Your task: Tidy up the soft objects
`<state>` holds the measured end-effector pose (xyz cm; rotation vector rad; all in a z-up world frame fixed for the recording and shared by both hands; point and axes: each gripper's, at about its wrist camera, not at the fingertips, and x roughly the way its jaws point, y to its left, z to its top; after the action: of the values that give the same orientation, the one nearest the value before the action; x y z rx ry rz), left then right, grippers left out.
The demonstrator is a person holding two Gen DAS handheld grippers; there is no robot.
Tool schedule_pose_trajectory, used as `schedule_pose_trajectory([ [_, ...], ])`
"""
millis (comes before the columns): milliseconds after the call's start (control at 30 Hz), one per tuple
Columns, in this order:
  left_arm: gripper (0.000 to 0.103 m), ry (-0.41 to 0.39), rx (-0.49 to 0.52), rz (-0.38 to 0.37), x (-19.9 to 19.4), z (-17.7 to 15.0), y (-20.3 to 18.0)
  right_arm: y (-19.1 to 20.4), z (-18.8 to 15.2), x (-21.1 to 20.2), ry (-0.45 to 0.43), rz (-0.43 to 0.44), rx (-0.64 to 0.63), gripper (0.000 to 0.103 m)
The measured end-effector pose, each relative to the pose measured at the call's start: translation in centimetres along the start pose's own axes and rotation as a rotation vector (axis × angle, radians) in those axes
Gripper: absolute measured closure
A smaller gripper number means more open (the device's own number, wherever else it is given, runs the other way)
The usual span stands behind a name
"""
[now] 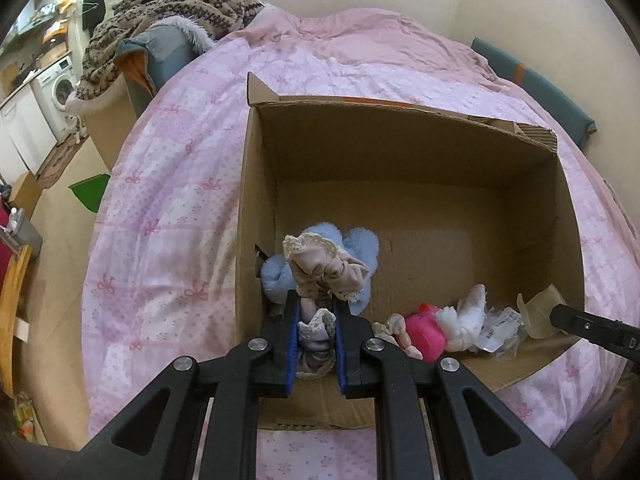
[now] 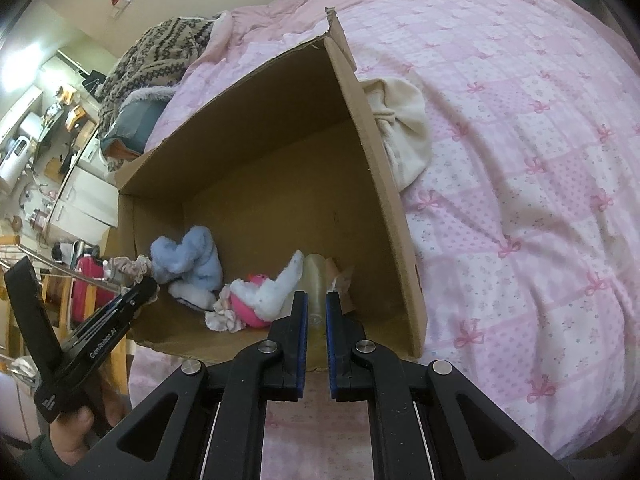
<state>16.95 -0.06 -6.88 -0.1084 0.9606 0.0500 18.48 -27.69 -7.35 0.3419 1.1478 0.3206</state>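
What you can't see clearly from here

The cardboard box [image 2: 372, 128] hides part of your cream cloth [image 2: 404, 128] lying on the bed behind it. The beige frilly cloth [image 1: 320, 276] covers much of the blue plush [image 1: 360, 244]. Your hand [image 2: 72, 436] is cut off at the frame's corner. The crumpled label [image 1: 498, 328] is too small to read.

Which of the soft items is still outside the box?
The cream cloth bundle, lying on the pink bedspread against the cardboard box outer wall. The blue plush and pink-white toy sit inside.
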Motion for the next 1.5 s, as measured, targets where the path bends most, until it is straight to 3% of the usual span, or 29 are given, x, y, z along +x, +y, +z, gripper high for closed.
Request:
schedule_pose_trajectory([
  [333, 0.083, 0.009, 0.029, -0.016, 0.1, -0.2, -0.7, 0.1, 0.1, 0.0, -0.002, -0.009, -0.006, 0.094],
  [400, 0.077, 0.009, 0.034, -0.011, 0.1, -0.3, -0.7, 0.2, 0.1, 0.1, -0.001, -0.012, -0.010, 0.094],
  [533, 0.050, -0.015, 0.030, 0.004, -0.4, -0.2, -0.7, 0.3, 0.1, 0.1, -0.004, -0.015, -0.016, 0.093],
  [667, 0.040, -0.035, 0.018, -0.004, -1.0, 0.0, -0.6, 0.3, 0.1, 0.1, -0.007, -0.014, -0.015, 0.092],
  [867, 0.040, -0.115, 0.021, 0.004, -2.8, 0.5, -0.7, 0.4, 0.1, -0.3, -0.029, -0.021, -0.020, 0.081],
  [1000, 0.040, -0.130, -0.006, 0.023, -3.6, 0.7, -0.3, 1.0, 0.4, -1.0, -0.068, -0.036, -0.050, 0.080],
  [1033, 0.040, -0.127, -0.009, 0.028, -3.7, 0.8, -0.2, 1.2, 0.5, -1.3, -0.085, -0.036, -0.060, 0.076],
  [1100, 0.040, -0.136, 0.001, 0.044, -4.0, 1.0, -0.2, 1.5, 0.5, -2.0, -0.118, -0.035, -0.074, 0.059],
  [1133, 0.040, -0.144, 0.005, 0.051, -4.2, 1.0, -0.1, 1.6, 0.5, -2.4, -0.137, -0.035, -0.080, 0.036],
  [1167, 0.040, -0.153, 0.003, 0.053, -4.5, 1.0, 0.0, 1.8, 0.4, -2.9, -0.162, -0.037, -0.084, 0.029],
  [1300, 0.040, -0.170, -0.014, 0.040, -5.4, 1.1, 0.4, 2.4, 0.4, -4.1, -0.216, -0.045, -0.108, 0.027],
  [1400, 0.040, -0.180, -0.013, 0.050, -6.3, 1.1, 0.5, 2.7, 0.2, -5.1, -0.255, -0.028, -0.116, 0.018],
  [1500, 0.023, -0.214, -0.006, 0.114, -7.7, 1.2, 0.8, 3.2, -0.2, -6.2, -0.297, -0.036, -0.131, 0.006],
])
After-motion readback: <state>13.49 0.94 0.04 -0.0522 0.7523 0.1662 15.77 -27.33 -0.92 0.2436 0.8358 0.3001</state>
